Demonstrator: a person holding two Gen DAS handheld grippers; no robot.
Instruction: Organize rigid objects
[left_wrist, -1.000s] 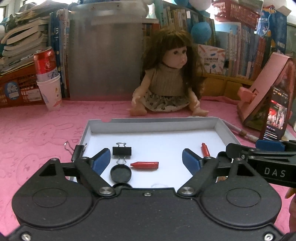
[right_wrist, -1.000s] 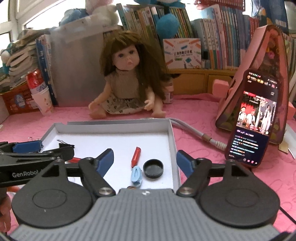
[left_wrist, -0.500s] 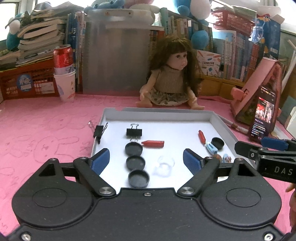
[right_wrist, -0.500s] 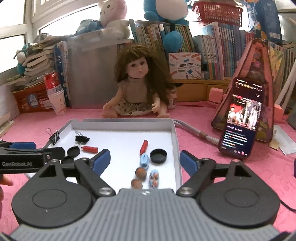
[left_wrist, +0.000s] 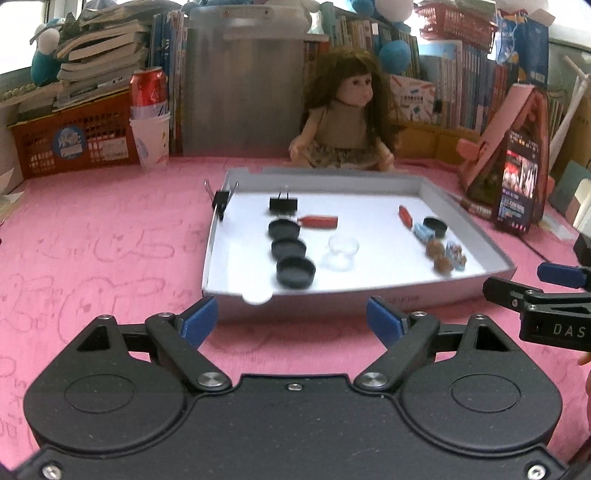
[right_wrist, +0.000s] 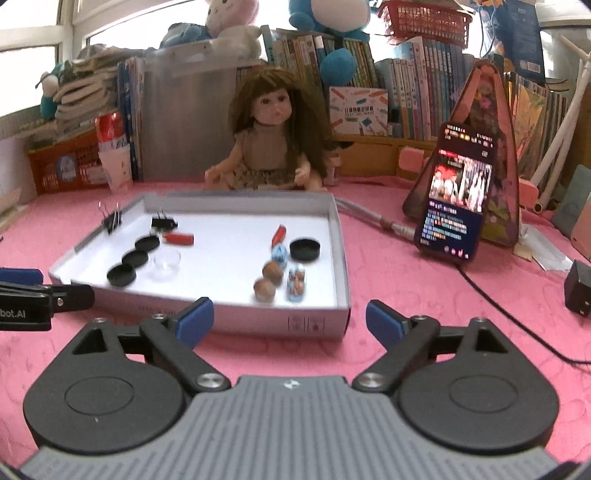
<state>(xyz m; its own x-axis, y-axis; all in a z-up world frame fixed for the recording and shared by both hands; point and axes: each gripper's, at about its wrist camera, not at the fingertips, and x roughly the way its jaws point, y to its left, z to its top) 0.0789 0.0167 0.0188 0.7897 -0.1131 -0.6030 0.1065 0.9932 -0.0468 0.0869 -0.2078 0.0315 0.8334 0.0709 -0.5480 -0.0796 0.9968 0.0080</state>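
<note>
Pink cloth covered the desk (left_wrist: 92, 236), with shelves of books and a doll (right_wrist: 271, 144) behind a shallow white tray (left_wrist: 491, 254) that held the small things to be sorted. Half a second before, both claws had hung over the tray's near end; now both had drawn back toward the person, so the tray's whole front wall showed ahead of them, and a second before that they had been lower and closer in still. The left claw (left_wrist: 291, 321) was spread wide with nothing between its blue pads, and the right claw (right_wrist: 290, 319) likewise stood wide apart and held nothing. That retreat, empty-handed, suggested a placing step had just ended and the next pick was not yet chosen (my reading only). Inside the tray three black caps (left_wrist: 288, 247) lay in a row on the left beside a clear cup (left_wrist: 341, 251), a red piece (left_wrist: 319, 221) and a black binder clip (left_wrist: 282, 205), while the right side held another cap (right_wrist: 304, 249), two brown nuts (right_wrist: 267, 278) and some small blue pieces. Only the right view showed a lit phone (right_wrist: 454, 195) clearly, its cable and a black block at the far right; the left view showed a second binder clip (left_wrist: 221, 201) gripping the tray's left wall more plainly.
</note>
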